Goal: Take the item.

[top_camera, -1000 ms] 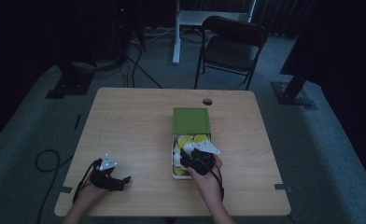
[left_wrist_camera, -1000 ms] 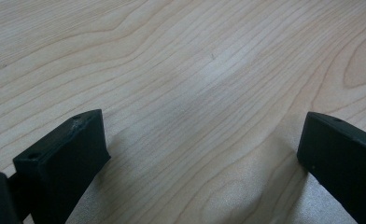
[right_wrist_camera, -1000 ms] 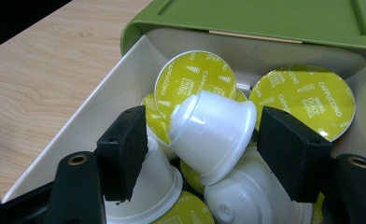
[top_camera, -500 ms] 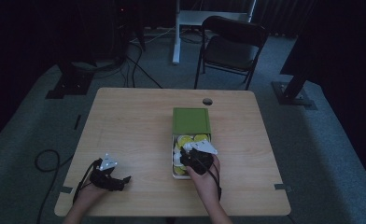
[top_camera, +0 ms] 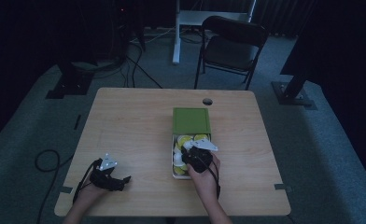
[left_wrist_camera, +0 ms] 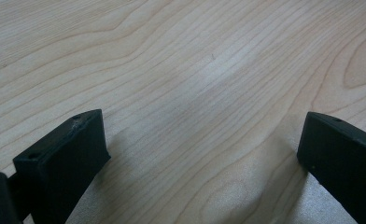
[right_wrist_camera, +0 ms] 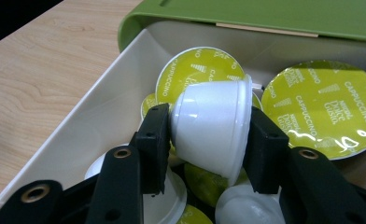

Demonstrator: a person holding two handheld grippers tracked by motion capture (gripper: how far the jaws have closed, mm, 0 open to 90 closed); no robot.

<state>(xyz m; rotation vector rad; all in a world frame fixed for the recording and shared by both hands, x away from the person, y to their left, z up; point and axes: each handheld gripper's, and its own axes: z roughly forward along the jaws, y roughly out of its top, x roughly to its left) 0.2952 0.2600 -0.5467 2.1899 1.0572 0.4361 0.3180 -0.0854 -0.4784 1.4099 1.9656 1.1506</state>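
A white drawer-like tray (right_wrist_camera: 83, 130) slid out of a green box (top_camera: 191, 120) holds several white coffee capsules with yellow-green foil lids (right_wrist_camera: 328, 107). My right gripper (right_wrist_camera: 209, 140) is in the tray, and its jaws have just closed onto a white capsule (right_wrist_camera: 211, 126) lying on its side, one pad on its base and one on its lid rim. From above, the right gripper (top_camera: 197, 156) sits over the tray's near half. My left gripper (left_wrist_camera: 200, 140) rests open just above bare wood, nothing between its jaws, at the table's near-left corner (top_camera: 109, 177).
The light wooden table (top_camera: 134, 121) has a cable hole (top_camera: 207, 101) near its far edge. A folding chair (top_camera: 232, 44) and a white stand leg stand beyond the table. Cables trail over the table's left edge onto the grey carpet.
The right gripper has stayed over the tray; its jaws came together on the white capsule. The left hand has not moved.
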